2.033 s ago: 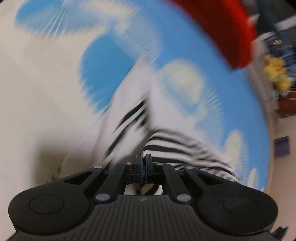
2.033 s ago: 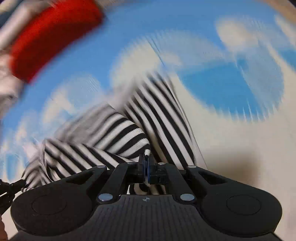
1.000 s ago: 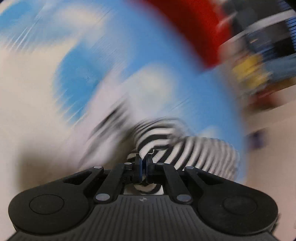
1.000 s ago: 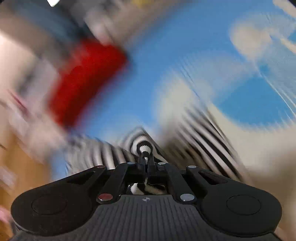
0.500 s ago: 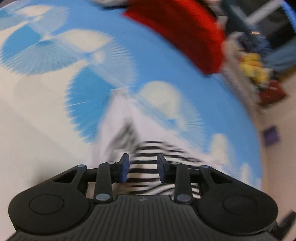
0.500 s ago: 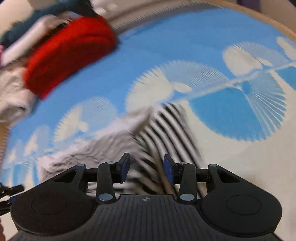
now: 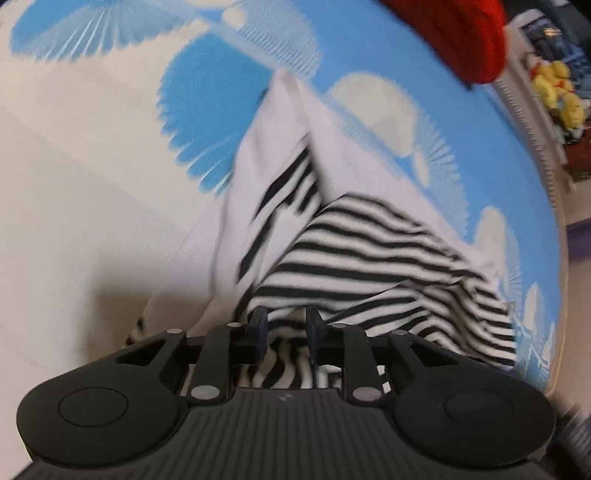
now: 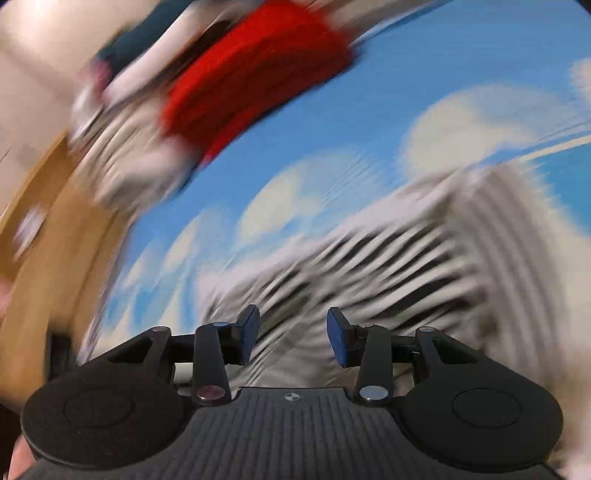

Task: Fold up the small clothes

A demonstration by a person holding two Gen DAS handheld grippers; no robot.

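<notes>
Nearest in the left wrist view, the left hand-held gripper (image 7: 284,328) had its jaws a narrow gap apart and closing, with striped cloth seen between and under them; whether the pads pressed it could not be told. The right hand-held gripper (image 8: 291,338) stood about half open above the blurred cloth, gripping nothing. The black-and-white striped garment (image 7: 369,266) lay rumpled just ahead of both, partly folded with its pale inside turned up, on a blue-and-cream cloth with fan patterns (image 7: 221,92). Farther off, a red garment (image 7: 465,33) sat at the cloth's far edge. Beyond it were yellow plush toys (image 7: 557,88).
</notes>
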